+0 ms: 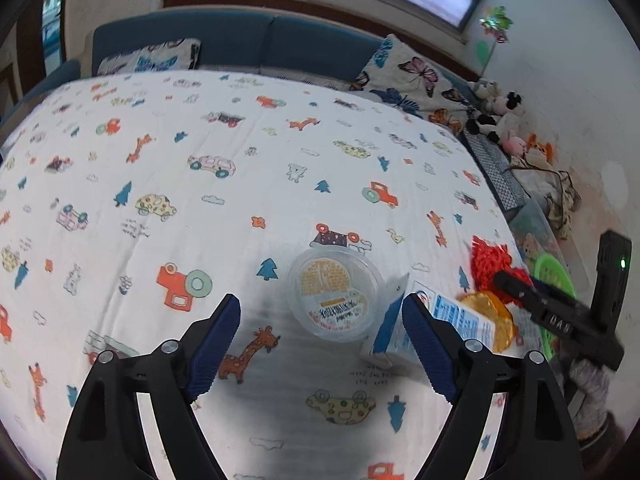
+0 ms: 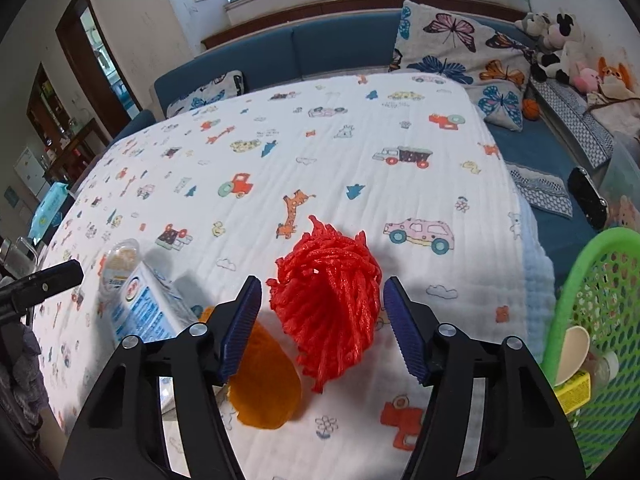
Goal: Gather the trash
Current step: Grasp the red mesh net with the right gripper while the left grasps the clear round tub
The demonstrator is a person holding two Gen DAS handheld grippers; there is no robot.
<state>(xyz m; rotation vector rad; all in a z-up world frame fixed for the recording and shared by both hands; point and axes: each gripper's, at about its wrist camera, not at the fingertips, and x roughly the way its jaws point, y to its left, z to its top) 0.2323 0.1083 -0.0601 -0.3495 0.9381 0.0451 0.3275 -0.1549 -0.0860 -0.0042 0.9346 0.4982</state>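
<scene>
Currently both grippers hover over a table covered by a white cloth (image 1: 168, 184) printed with cars and giraffes. Left gripper (image 1: 321, 330): fingers spread wide, nothing held; a clear plastic cup (image 1: 334, 294) with an orange-printed lid lies on its side on the cloth between and just beyond the tips. Beside the cup to the right, a blue-and-white carton (image 1: 394, 332) lies flat, partly behind the right-hand finger. Next to the carton sits an orange wrapper (image 2: 266, 388), touching or nearly touching it; contact cannot be confirmed. Right of the wrapper, a red mesh net (image 2: 334, 300), bunched into a ball, rests on the cloth. Right gripper (image 2: 322, 326): fingers wide open, one on each side of the net, neither pad clearly touching it; its left-hand finger overlaps the wrapper in the right wrist view. At the far right, off the table edge, a green basket (image 2: 576, 292) stands, with a yellow box (image 2: 574, 394) and other pieces inside.
</scene>
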